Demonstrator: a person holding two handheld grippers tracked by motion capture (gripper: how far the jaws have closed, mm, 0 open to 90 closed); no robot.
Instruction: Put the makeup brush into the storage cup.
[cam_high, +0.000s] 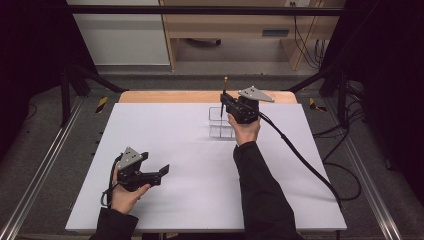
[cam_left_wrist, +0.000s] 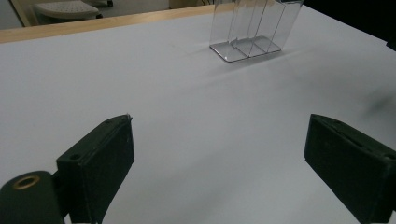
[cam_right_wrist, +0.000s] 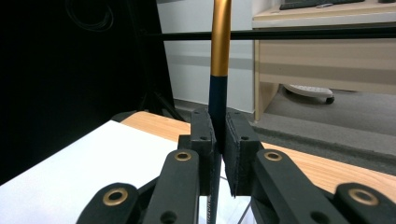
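Observation:
A slim pen with a dark barrel and a gold upper part (cam_high: 225, 88) stands upright in my right gripper (cam_high: 223, 100), whose jaws are shut on its dark barrel. In the right gripper view the pen (cam_right_wrist: 220, 42) rises straight up between the two pads of that gripper (cam_right_wrist: 219, 128). It hangs just above a clear plastic holder with several compartments (cam_high: 220, 125) near the far edge of the white board. My left gripper (cam_high: 161, 172) rests low at the near left, open with nothing between its fingers. Its own view looks across the board between the spread jaws (cam_left_wrist: 222, 135) to the holder (cam_left_wrist: 252, 28).
The white board (cam_high: 175, 150) covers most of a wooden table (cam_high: 170, 96). A black cable (cam_high: 300, 155) trails from the right gripper across the board's right side. Dark frame rails and a wooden desk stand beyond the table.

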